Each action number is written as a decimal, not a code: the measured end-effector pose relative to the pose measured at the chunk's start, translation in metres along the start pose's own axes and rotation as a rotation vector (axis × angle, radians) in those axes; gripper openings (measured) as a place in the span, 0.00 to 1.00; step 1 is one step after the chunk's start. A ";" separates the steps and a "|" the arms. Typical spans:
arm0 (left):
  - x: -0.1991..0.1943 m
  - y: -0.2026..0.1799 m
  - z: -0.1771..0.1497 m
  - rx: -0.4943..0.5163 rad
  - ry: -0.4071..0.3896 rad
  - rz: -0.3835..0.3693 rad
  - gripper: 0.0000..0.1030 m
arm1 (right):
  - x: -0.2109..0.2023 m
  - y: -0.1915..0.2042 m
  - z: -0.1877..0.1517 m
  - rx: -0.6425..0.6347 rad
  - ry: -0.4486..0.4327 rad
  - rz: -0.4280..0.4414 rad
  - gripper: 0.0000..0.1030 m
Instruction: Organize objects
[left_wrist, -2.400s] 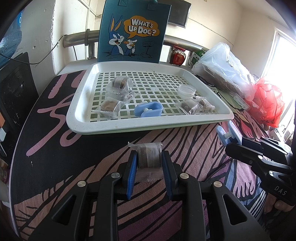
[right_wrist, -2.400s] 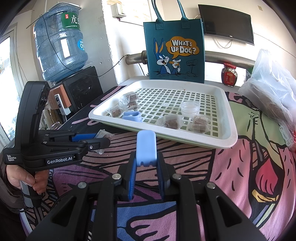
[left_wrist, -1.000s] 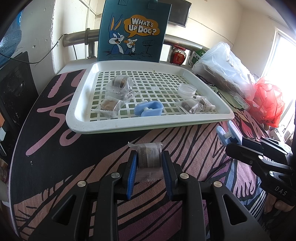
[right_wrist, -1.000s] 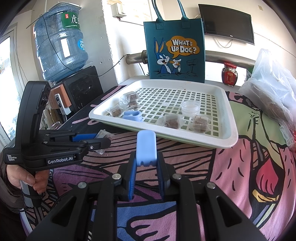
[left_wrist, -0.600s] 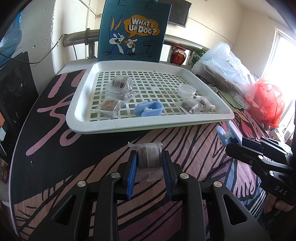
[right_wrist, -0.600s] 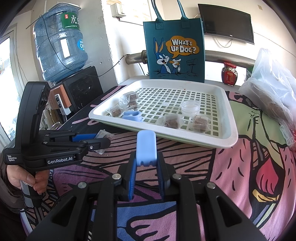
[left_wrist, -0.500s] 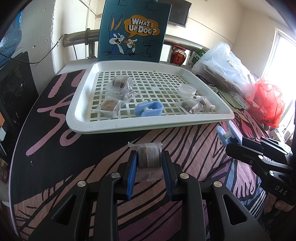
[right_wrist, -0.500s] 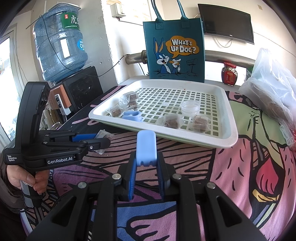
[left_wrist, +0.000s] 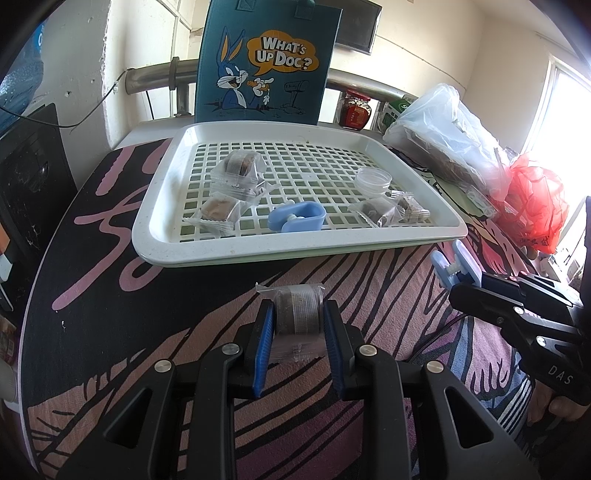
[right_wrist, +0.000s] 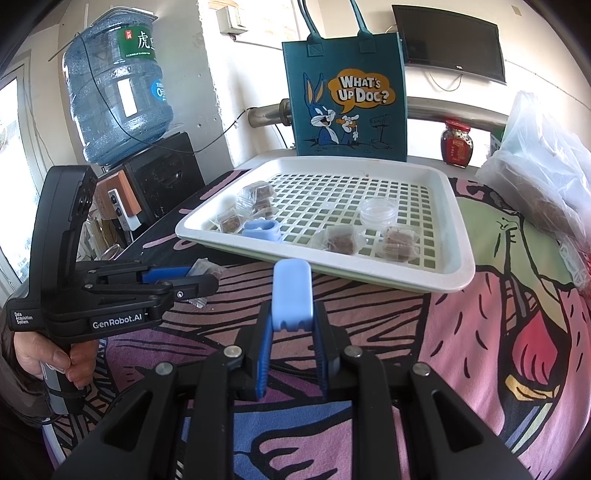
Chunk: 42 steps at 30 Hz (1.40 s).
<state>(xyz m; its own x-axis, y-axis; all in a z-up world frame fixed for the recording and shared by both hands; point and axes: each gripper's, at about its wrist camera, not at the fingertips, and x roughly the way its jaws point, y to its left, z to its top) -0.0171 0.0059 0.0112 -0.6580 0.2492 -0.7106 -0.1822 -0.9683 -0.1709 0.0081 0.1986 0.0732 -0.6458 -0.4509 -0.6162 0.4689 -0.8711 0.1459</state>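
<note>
Nothing moved – left tongs (left_wrist: 297, 325) clamp wrapped cake (left_wrist: 298, 314), right tongs (right_wrist: 291, 328) clamp blue clip (right_wrist: 291, 291) over patterned cloth (right_wrist: 480, 332)

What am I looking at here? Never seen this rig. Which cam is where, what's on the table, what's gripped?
No robot arm: a person holds a two-finger gripper in each hand, each with a fisheye camera looking along its fingers. The left wrist view shows the left gripper shut on a wrapped snack packet; the right gripper enters at its right edge. The right wrist view shows the right gripper shut on a light blue clip, with the person's left hand at left. On the patterned tablecloth sits a white slotted tray holding more wrapped snacks, another blue clip and a small clear dish.
</note>
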 end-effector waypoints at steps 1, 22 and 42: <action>0.000 0.000 0.000 0.000 0.000 0.000 0.25 | 0.000 0.000 0.000 0.002 0.000 0.000 0.20; 0.001 0.004 -0.003 -0.011 0.008 -0.006 0.25 | -0.003 -0.004 0.000 0.018 -0.021 -0.006 0.19; -0.030 0.025 0.019 -0.054 -0.118 -0.029 0.25 | -0.024 -0.024 0.024 0.074 -0.095 0.007 0.19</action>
<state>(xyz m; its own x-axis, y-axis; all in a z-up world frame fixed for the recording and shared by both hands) -0.0163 -0.0258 0.0410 -0.7349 0.2743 -0.6203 -0.1650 -0.9594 -0.2287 -0.0017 0.2254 0.1027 -0.6987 -0.4702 -0.5391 0.4303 -0.8783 0.2084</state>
